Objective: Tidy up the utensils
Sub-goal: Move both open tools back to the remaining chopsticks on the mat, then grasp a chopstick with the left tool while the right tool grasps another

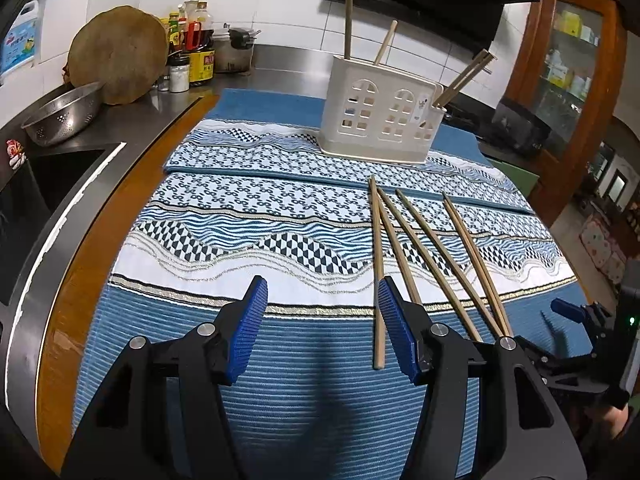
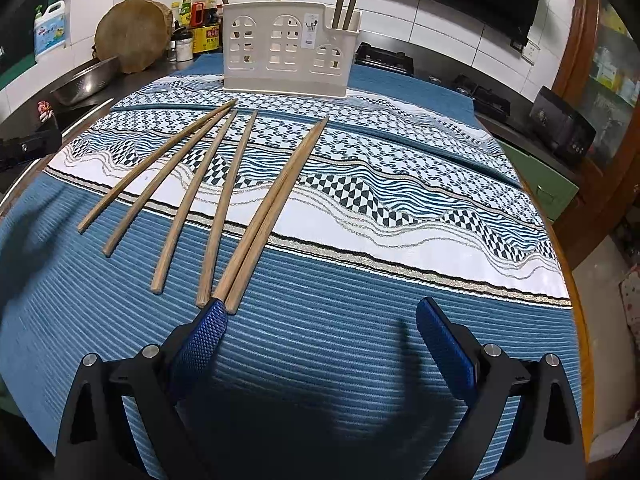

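Both grippers, left gripper (image 1: 322, 320) and right gripper (image 2: 320, 344), gape empty; chopsticks (image 2: 224, 208) fan toward eleven o'clock, holder (image 2: 288, 52) at twelve. I'd pinch one stick mid-shaft.

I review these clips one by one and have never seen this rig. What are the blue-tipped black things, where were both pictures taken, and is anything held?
They are two handheld claws, each carrying a camera that looks along its fingers. One picture is from the left claw, the other from the right claw. Both are open and hold nothing. Six chopsticks lie loose on a patterned blue cloth. Behind them stands a white holder with four chopsticks already in it.
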Demonstrator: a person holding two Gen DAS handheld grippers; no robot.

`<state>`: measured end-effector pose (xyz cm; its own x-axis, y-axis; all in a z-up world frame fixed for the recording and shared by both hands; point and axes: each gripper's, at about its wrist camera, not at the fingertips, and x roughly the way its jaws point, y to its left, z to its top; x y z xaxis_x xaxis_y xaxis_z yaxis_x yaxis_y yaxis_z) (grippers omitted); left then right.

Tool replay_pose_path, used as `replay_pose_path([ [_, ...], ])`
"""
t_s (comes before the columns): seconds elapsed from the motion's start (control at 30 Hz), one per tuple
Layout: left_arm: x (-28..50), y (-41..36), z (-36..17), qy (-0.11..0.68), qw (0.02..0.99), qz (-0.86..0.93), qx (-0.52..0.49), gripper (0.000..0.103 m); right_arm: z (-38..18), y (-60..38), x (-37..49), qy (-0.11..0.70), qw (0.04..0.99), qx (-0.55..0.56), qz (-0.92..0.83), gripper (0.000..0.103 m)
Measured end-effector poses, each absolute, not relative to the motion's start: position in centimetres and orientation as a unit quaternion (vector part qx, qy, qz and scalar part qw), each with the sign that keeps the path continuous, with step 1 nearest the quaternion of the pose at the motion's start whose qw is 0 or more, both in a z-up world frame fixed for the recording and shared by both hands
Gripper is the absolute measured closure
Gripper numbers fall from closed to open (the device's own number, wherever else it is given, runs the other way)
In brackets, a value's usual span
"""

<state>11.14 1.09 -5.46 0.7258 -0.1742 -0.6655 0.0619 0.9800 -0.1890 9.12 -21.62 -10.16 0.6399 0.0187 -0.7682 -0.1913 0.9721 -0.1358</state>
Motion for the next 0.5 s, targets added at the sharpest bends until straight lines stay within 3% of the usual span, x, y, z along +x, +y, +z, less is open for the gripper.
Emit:
replay_pose_path([
  [0.3,11.1,0.6,-6.3,0.378,0.92,-0.068,-0.074,0.045,-10.4,-20.2,10.1,0.42,0.896,-0.129,0.061,0.014],
  [0.5,11.1,0.9,-6.5,0.379,0.92,-0.066,-0.075,0.045,-10.3,-20.7,10.5,0.427,0.895,-0.116,0.053,0.032],
])
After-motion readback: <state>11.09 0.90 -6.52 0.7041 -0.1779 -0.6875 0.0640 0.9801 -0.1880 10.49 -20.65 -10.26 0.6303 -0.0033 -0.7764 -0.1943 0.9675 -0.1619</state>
